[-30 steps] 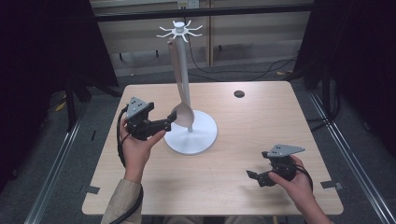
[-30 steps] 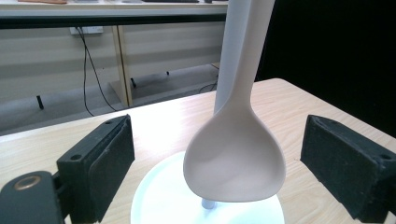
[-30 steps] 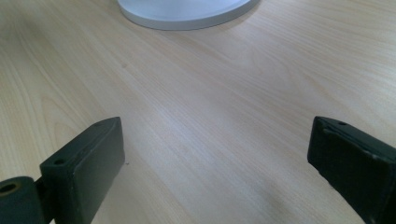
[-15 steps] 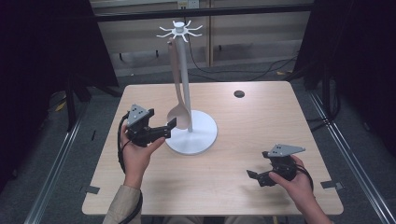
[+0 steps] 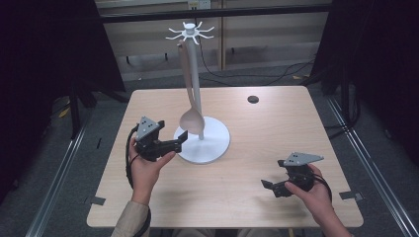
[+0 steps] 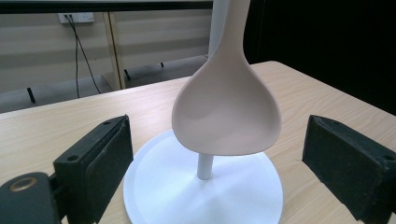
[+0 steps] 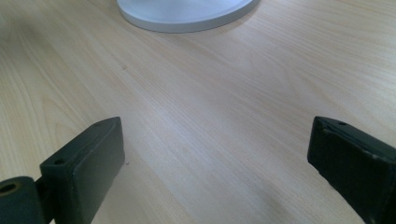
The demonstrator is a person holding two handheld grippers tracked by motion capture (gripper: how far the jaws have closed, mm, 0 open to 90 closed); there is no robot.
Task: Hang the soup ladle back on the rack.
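Jaws of your left gripper (image 5: 181, 140) now gape clear of the hanging spoon (image 5: 191, 121), pulled left; your right gripper (image 5: 271, 186) stays spread.

A white stand (image 5: 199, 98) rises upright from a round white base (image 5: 212, 148) resting on the pale wooden desk (image 5: 276, 128), left of the desk's centre; its slender pole carries a crown of short radiating white hooks (image 5: 189, 33) at the top; a beige spoon (image 5: 191, 121) hangs from the crown beside the pole, handle up and broad bowl down; in the left gripper view the spoon's bowl (image 6: 227, 112) shows its smooth concave face, hanging just above the base (image 6: 205, 196) and in front of the lower pole (image 6: 204, 166), clear of the base surface.
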